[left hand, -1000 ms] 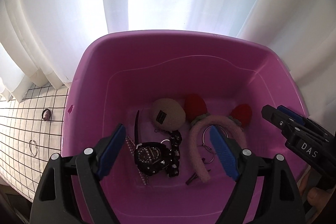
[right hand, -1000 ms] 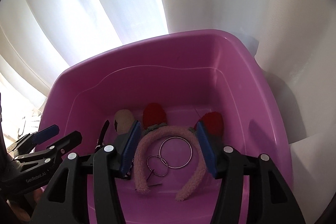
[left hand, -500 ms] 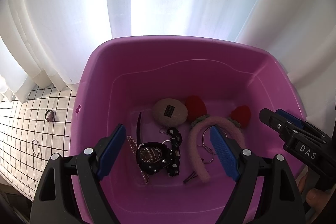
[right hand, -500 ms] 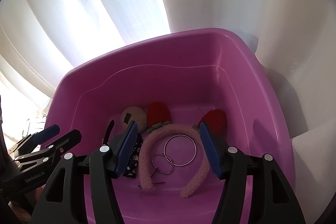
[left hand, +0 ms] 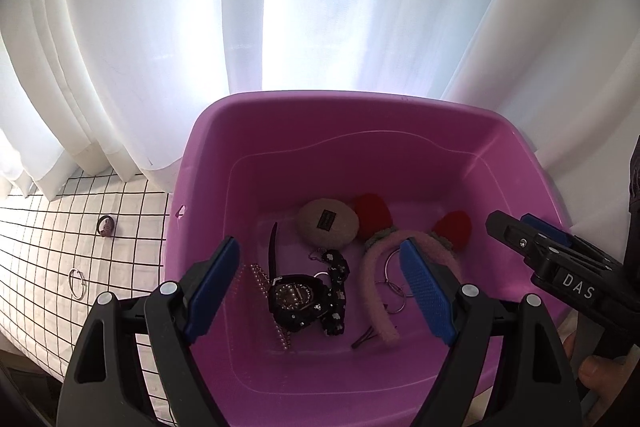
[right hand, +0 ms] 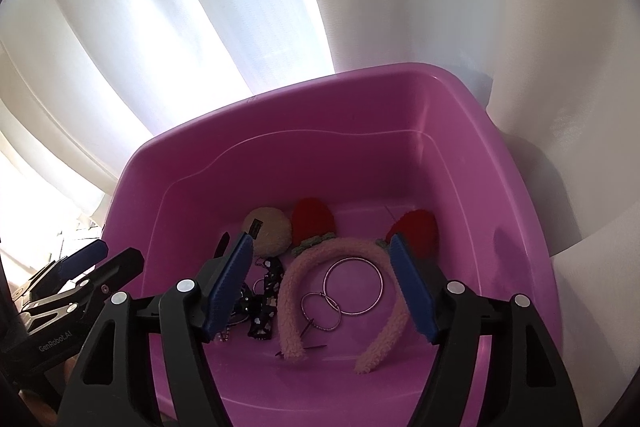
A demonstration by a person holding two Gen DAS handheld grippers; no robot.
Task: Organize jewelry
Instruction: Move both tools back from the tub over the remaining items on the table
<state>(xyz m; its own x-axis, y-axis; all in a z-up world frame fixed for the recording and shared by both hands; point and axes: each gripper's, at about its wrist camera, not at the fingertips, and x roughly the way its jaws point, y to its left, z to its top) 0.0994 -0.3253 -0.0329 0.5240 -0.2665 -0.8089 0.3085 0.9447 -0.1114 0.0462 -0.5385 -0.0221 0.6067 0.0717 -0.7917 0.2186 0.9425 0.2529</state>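
Jewelry heaped on floor of purple tub (left hand: pixel 400 131): one fuzzy pink headband (right hand: pixel 296 279) with two red strawberry ears, one beige pom-pom (left hand: pixel 327 223), one black watch (left hand: pixel 296 301), one bead strand (left hand: pixel 260 277), three metal rings (right hand: pixel 354 279) interlinked inside headband arch. Outside tub, on grid-pattern cloth (left hand: pixel 48 247): one ring (left hand: pixel 76 283), one small dark piece (left hand: pixel 106 226). Left gripper (left hand: pixel 320 287) and right gripper (right hand: pixel 332 283) both above tub, jaws spread wide, holding nothing.

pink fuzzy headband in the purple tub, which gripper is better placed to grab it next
Right, probably. The right gripper is open with the pink fuzzy headband framed between its fingers. The open left gripper frames the black studded watch instead, with the headband off by its right finger. Both hover above the purple plastic tub.
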